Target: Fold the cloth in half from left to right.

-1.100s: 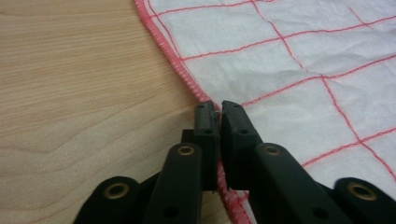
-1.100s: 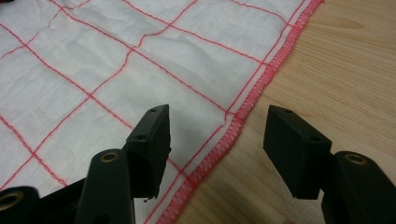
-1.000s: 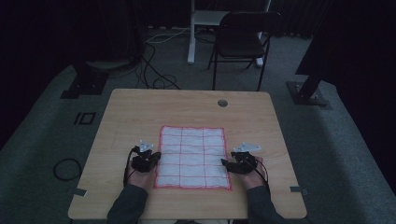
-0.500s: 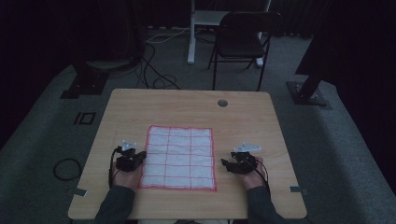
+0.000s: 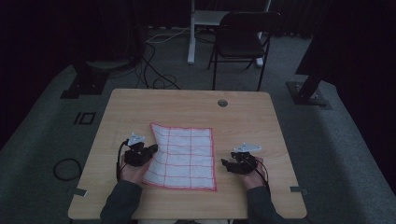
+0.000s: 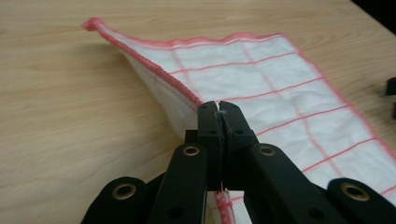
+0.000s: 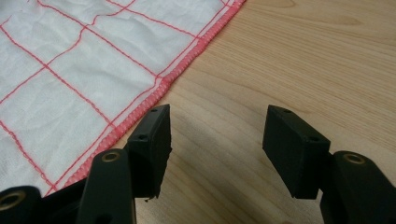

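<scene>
The white cloth with a red grid (image 5: 184, 156) lay on the wooden table (image 5: 243, 121), toward its near edge, between the two hands. The left gripper (image 6: 218, 112) had its fingers (image 6: 208, 126) pinched tight on the cloth's red-stitched left hem, which stood raised off the table. The right gripper (image 7: 215, 133) rested just beside the cloth's right hem, fingers (image 7: 154, 137) apart over bare wood, holding nothing.

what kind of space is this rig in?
Probably a lab or recording studio, not a home: a lone wooden table on grey carpet, dark curtains around, loose cables on the floor, metal stand bases and a folding chair.
</scene>
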Action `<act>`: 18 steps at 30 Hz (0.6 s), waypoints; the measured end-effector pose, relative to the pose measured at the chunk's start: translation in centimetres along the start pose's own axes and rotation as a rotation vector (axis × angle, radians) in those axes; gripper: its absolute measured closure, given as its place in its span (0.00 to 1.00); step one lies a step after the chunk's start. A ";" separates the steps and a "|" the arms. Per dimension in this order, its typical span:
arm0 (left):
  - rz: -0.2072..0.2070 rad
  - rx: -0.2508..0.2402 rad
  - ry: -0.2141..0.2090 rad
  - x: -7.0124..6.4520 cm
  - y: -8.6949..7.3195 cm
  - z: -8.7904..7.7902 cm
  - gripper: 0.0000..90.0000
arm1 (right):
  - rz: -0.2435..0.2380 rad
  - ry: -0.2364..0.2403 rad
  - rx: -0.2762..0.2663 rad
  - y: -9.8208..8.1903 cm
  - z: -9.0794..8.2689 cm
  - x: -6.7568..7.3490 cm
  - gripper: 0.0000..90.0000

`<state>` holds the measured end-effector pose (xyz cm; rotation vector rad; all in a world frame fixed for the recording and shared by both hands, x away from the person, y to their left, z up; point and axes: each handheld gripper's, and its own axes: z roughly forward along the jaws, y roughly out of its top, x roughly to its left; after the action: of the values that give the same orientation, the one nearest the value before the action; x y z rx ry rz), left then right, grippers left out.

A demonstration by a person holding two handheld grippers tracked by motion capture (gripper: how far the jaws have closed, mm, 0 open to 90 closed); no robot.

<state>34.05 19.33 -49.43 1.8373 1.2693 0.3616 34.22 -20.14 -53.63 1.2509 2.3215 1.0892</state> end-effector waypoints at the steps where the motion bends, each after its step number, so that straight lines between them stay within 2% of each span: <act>1: 0.005 0.001 -0.007 -0.3 0.2 0.1 0.99 | 0.000 0.000 0.000 0.0 0.0 0.0 0.47; 11: 0.051 0.017 -0.052 -2.4 1.7 1.0 0.99 | 0.001 0.002 0.000 0.0 0.0 0.0 0.47; 18: 0.057 0.025 -0.074 -3.2 2.2 1.7 0.99 | -0.001 0.002 0.002 -0.1 0.0 0.0 0.47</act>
<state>35.14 15.47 -48.07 1.8929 1.1781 0.3068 34.18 -20.10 -53.70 1.2497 2.3253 1.0884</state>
